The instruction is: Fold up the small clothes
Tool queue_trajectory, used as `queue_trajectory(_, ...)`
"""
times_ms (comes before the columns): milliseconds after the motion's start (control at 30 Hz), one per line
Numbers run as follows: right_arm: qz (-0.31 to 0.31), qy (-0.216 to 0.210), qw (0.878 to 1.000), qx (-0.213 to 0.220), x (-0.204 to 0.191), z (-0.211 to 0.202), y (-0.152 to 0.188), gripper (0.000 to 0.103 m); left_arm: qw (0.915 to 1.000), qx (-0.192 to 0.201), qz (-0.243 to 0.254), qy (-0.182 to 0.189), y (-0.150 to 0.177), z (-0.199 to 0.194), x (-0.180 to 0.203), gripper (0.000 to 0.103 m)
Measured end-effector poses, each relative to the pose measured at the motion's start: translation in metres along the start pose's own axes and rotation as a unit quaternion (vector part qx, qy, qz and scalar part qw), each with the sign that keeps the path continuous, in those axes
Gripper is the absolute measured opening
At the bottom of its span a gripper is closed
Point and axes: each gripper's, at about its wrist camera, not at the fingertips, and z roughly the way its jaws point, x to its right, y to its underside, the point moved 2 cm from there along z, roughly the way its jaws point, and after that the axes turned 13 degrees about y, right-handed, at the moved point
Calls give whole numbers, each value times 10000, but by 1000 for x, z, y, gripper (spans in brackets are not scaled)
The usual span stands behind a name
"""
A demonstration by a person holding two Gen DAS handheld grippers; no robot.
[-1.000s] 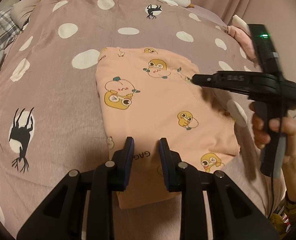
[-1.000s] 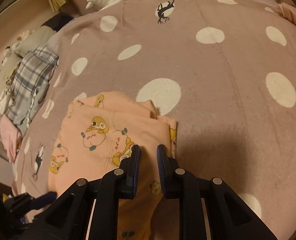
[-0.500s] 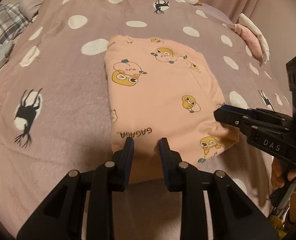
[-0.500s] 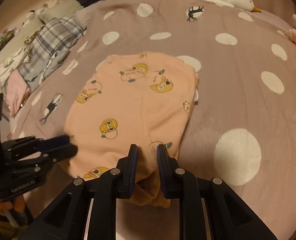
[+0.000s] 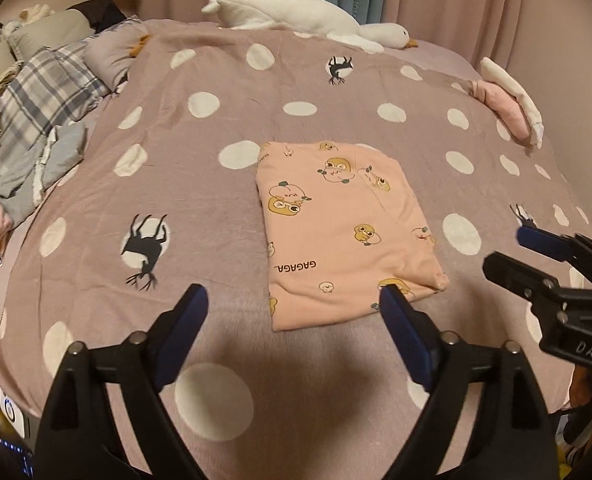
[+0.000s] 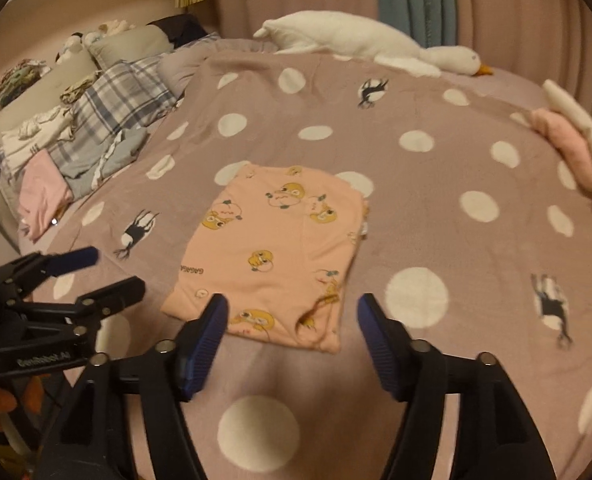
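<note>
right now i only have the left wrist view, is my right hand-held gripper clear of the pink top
Observer: Yes. In the right wrist view the right hand-held gripper has just been opening. Its jaws stand wide and no cloth is pinched between them. The folded pink top lies flat on the bed.
Operator: anything sticking out on the top's right side
Observer: A small white tag pokes out along its right edge.
Operator: and the near right corner
Observer: The layers gape a little at the near right corner, so that edge is not crisp.
</note>
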Motion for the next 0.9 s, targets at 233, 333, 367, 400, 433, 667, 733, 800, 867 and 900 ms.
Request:
queue_trajectory(233,234,26,9997,-31,4,-26,2,102,9992,139,-384,-39,-1,-30,1,103)
queue_trajectory(333,240,123,9996,-18,0,-34,3,102,9990,101,-355,-253,-1,-36,5,103)
queue_trajectory(367,216,157,9996,-7,-2,-34,4,102,9990,83,-320,-314,-1,-37,6,103)
queue_trajectory(400,176,199,9996,19,-4,-30,6,102,9988,61,-295,-386,1,-35,6,103)
queue_trajectory(433,185,251,9995,-21,-5,-25,9,102,9984,46,-289,-482,3,-32,6,103)
queue_trajectory(667,341,174,9985,-398,-8,-8,20,102,9977,-158,-269,-609,11,-24,6,103)
queue_trajectory(733,344,188,9986,-356,-8,-10,19,102,9976,-171,-301,-599,11,-24,6,103)
queue_trajectory(800,367,174,9986,-347,-6,-12,19,102,9976,-193,-286,-597,12,-23,8,103)
queue_trajectory(867,382,175,9985,-355,-6,-12,20,102,9975,-224,-264,-614,12,-23,10,103)
queue_trajectory(900,378,174,9985,-357,-6,-12,20,102,9975,-237,-251,-609,13,-22,11,103)
